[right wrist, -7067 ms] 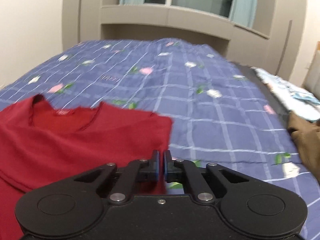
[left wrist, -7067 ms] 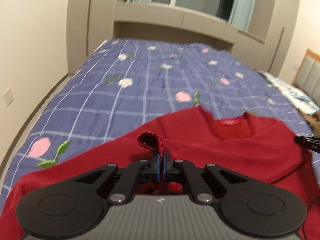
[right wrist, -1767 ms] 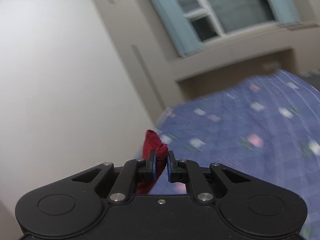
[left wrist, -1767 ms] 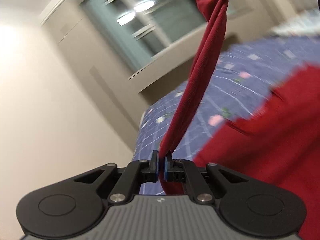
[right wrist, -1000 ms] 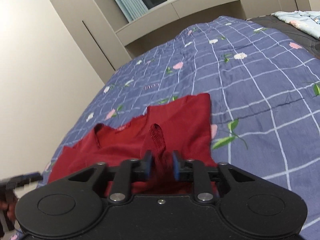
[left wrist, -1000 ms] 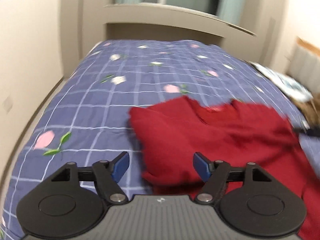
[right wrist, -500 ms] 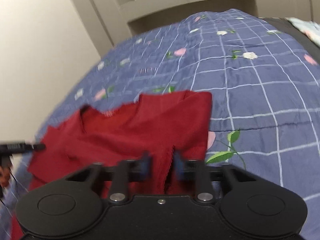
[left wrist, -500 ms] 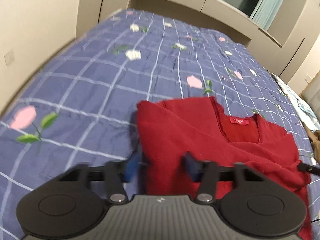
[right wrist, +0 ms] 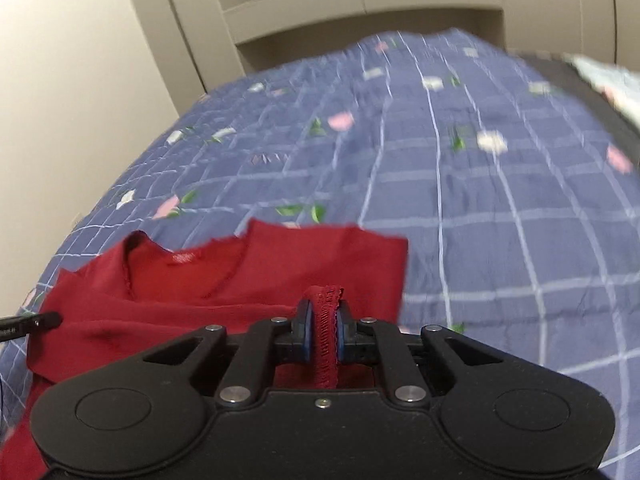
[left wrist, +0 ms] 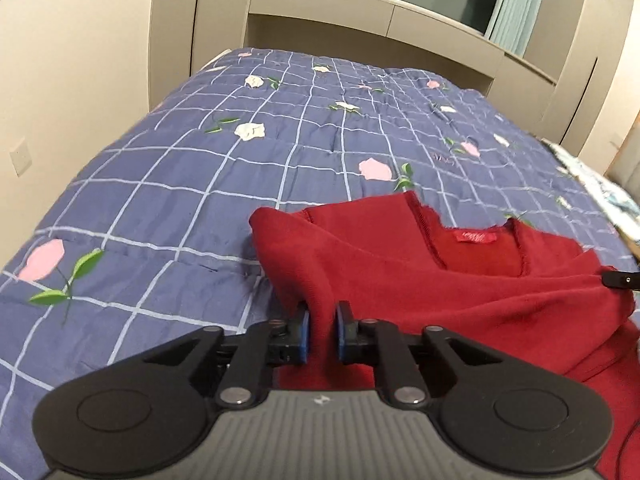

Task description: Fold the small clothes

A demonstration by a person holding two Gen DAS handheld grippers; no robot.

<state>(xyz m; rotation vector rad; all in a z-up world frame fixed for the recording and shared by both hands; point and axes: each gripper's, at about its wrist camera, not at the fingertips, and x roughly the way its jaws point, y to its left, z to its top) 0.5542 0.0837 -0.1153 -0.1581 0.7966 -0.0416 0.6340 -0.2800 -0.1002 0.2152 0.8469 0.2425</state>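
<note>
The red top [left wrist: 460, 280] lies on the quilt [left wrist: 200, 184] right ahead of both my grippers, neckline and label facing up, its far edge already doubled over. My left gripper [left wrist: 320, 334] has just been closing, and a fold of the top's left side stands pinched between its blue pads. My right gripper [right wrist: 322, 338] has its pads pressed on a lacy hem edge [right wrist: 326, 320] that rises between them; its jaws have eased apart a touch within the last moment, yet the cloth still fills the gap.

I judge the top light, soft and limp: it will sag and drape from wherever I hold it, and a thin knit like this can slide out of a loose pinch. The hem trim looks delicate, so I would not yank it. The best holds seem to be the side folds and hem corners, one per gripper, well apart, to keep the cloth taut.

Ahead of me the quilt runs bare to the wall cabinets [left wrist: 360, 20], giving plenty of room. To my left the bed edge and wall [left wrist: 72, 60] are near. Other cloth [right wrist: 600, 76] lies far off to my right.
</note>
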